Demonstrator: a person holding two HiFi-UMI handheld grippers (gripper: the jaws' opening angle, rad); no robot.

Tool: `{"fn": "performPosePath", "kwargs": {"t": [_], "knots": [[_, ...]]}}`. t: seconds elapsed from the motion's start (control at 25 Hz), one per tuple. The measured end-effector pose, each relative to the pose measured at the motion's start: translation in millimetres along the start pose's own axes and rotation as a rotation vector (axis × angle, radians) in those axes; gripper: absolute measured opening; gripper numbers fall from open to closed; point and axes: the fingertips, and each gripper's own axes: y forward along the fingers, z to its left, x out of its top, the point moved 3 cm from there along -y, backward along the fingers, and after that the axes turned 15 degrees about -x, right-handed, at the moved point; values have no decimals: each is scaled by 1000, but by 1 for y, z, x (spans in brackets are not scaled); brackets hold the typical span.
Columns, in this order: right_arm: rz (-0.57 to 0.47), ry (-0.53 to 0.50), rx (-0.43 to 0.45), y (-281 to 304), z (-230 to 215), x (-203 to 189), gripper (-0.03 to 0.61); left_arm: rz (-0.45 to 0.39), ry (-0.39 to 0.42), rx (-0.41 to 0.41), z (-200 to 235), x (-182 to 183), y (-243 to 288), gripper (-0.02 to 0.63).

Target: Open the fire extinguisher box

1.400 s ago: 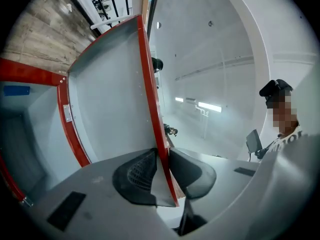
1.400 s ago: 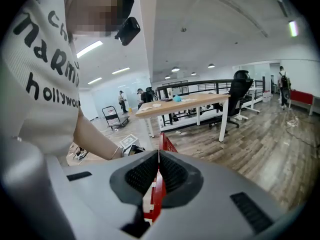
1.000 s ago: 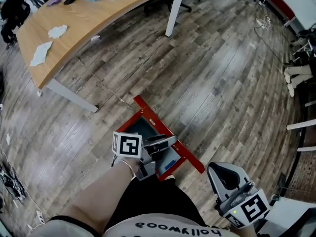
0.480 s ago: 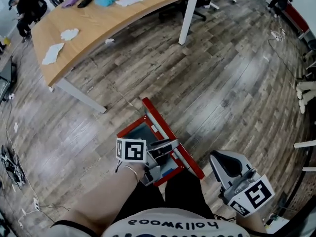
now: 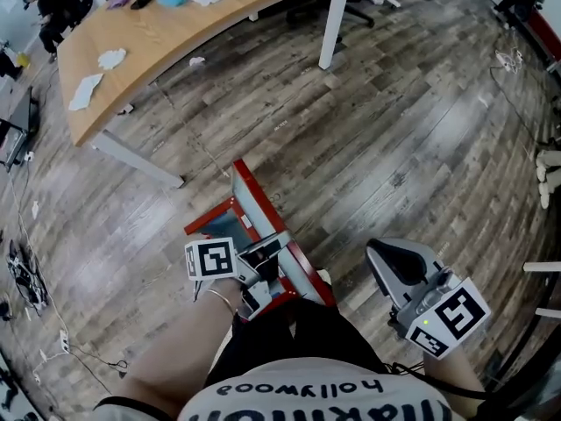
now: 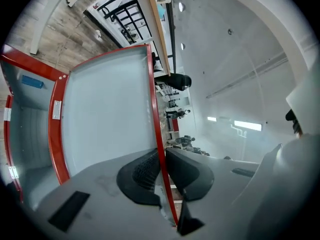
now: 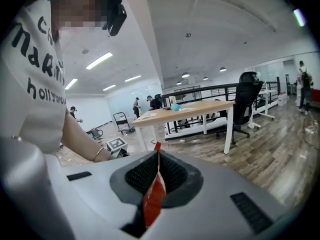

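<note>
The red fire extinguisher box [image 5: 203, 222] lies on the wood floor with its door [image 5: 263, 217] swung up and seen edge-on. In the left gripper view the door's pale pane [image 6: 107, 109] and red frame fill the middle, and the box's inside [image 6: 27, 129] is at the left. My left gripper [image 5: 266, 260] [image 6: 161, 171] holds the door's red free edge between its pads; its jaws have just been closing on it. My right gripper [image 5: 393, 266] [image 7: 157, 176], to the right of the box, is shut on a thin red strip [image 7: 154, 196].
A curved wooden desk [image 5: 175, 33] on white legs [image 5: 336, 20] stands beyond the box, with papers and a blue object on it. Cables [image 5: 26, 279] lie on the floor at the left. An office chair [image 7: 247, 91] stands behind the desk. The person's black-clad legs [image 5: 289, 340] are just below the box.
My left gripper has stayed at the door's edge and shifted a little left with it, and the door now stands steeper. The right gripper has moved up the picture, nearer the box.
</note>
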Motion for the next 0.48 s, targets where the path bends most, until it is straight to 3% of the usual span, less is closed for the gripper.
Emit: {"fn": "performPosePath", "kwargs": {"t": [0.12,0.28,0.48], "knots": [[-2,15,3,-3,-20,-2,11,-23,-15,-22,0,-3,14,37],[8,13,20,-6,-41,-2,11,-34,9,58,6,-1,22,37],[9,21,40,-8,-67,-5,11,-61,21,93,11,2,37,37]]}}
